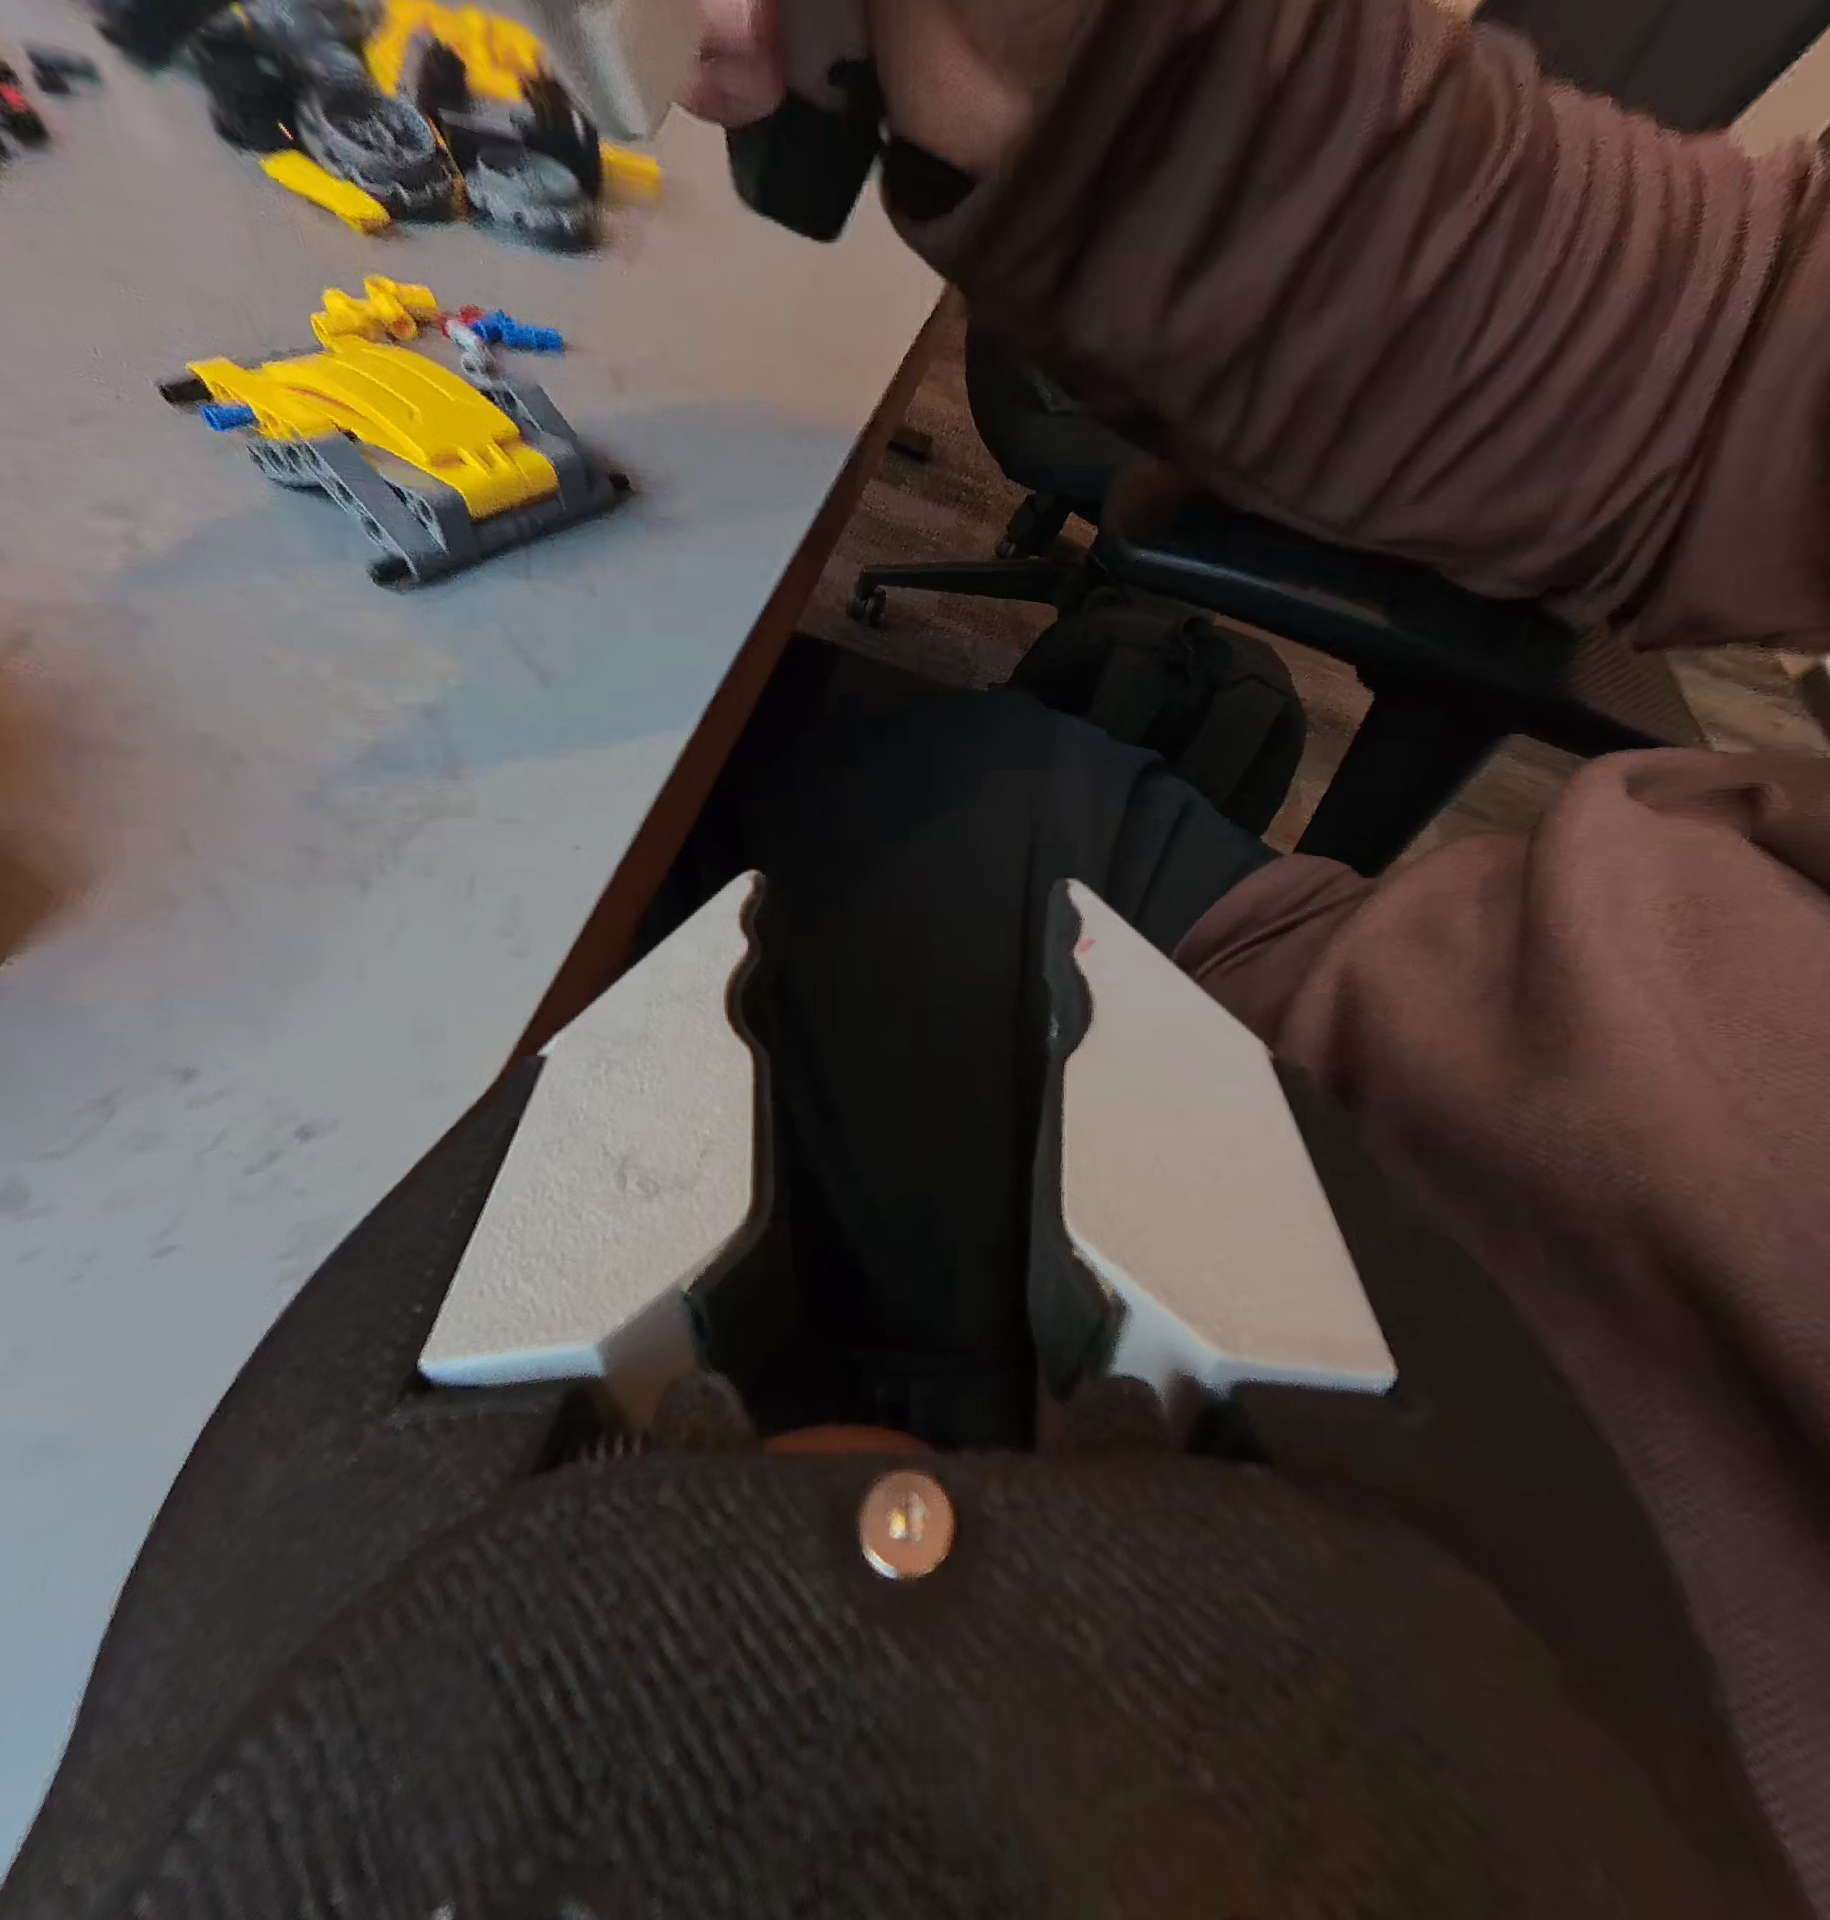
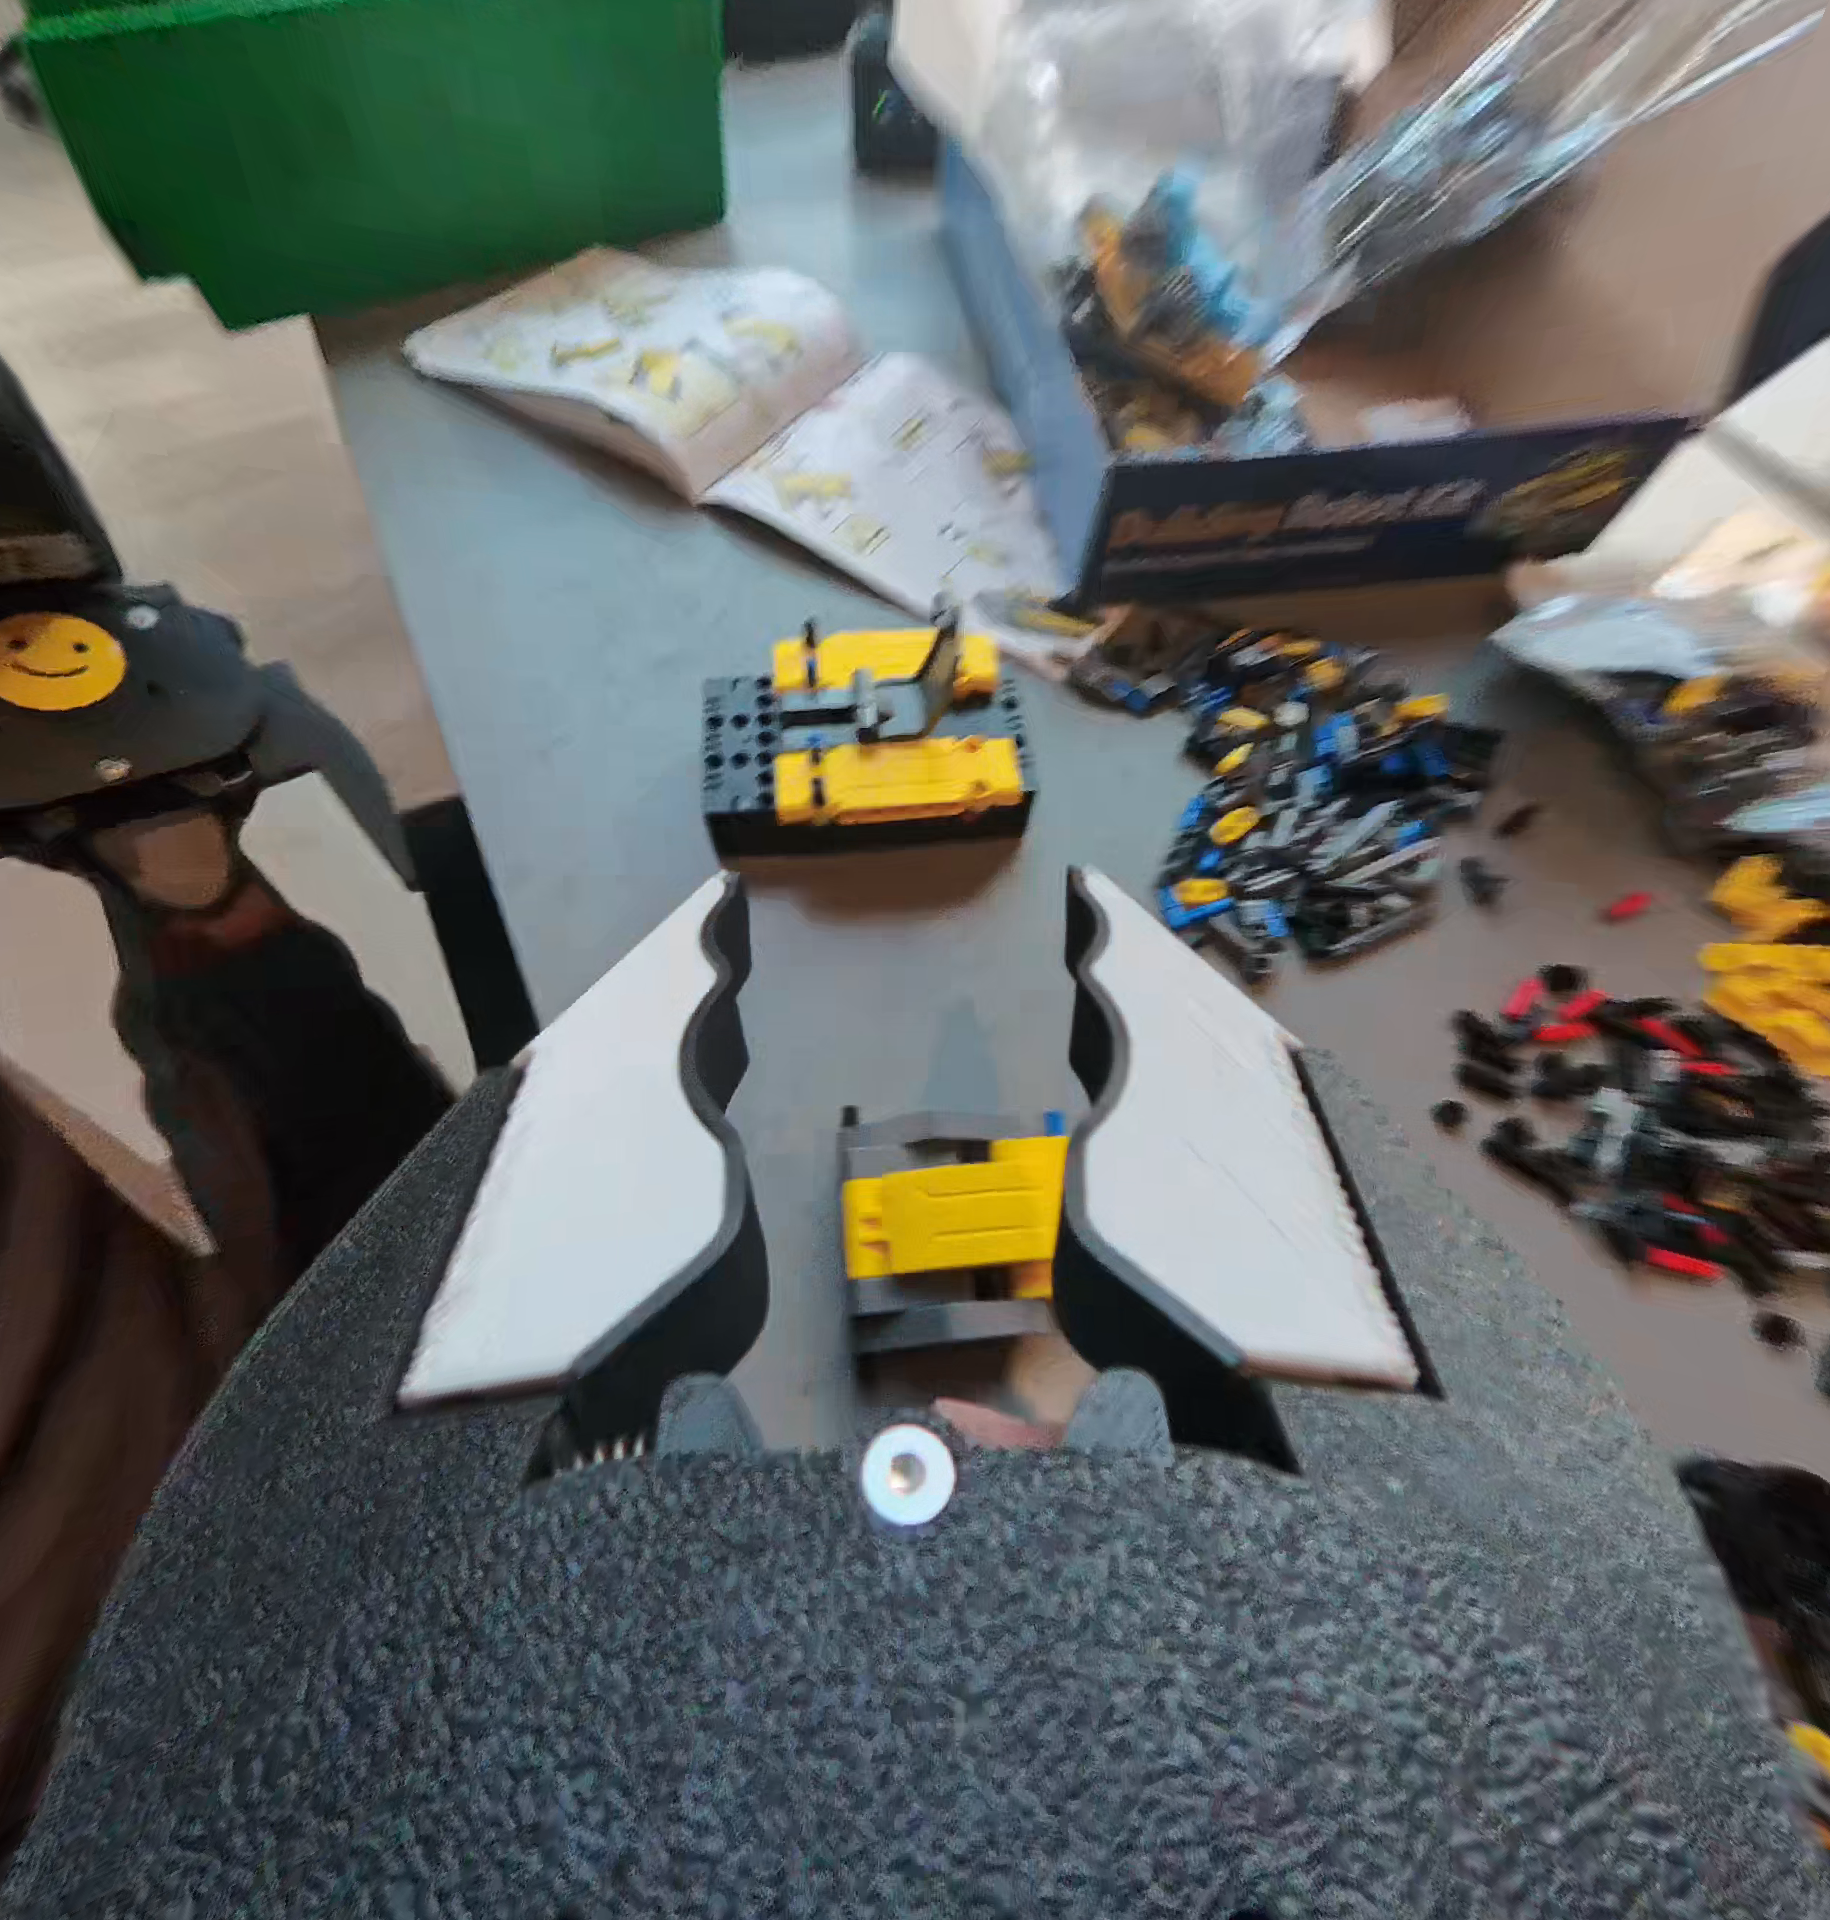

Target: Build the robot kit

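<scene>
- The right tool [image 2: 898, 1049] is spread and holds nothing; a yellow-and-grey brick assembly [image 2: 947, 1226] lies on the grey table [image 2: 599, 644] between its fingers, against the right one.
- The left tool [image 1: 906, 1049] is spread and empty too, off the table edge [image 1: 786, 582] over a dark trouser leg [image 1: 890, 935].
- Risk: that finger could knock the assembly aside, since one side touches first.
- Count: two assemblies ahead, counting the black-and-yellow block [image 2: 869, 758]; one open booklet [image 2: 745, 416]; one box [image 2: 1358, 499]; two loose brick piles.

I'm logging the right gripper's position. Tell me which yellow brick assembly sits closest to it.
The small yellow-and-grey assembly, lying between the open right gripper's fingers. The black-based yellow assembly sits beyond the fingertips.
</scene>
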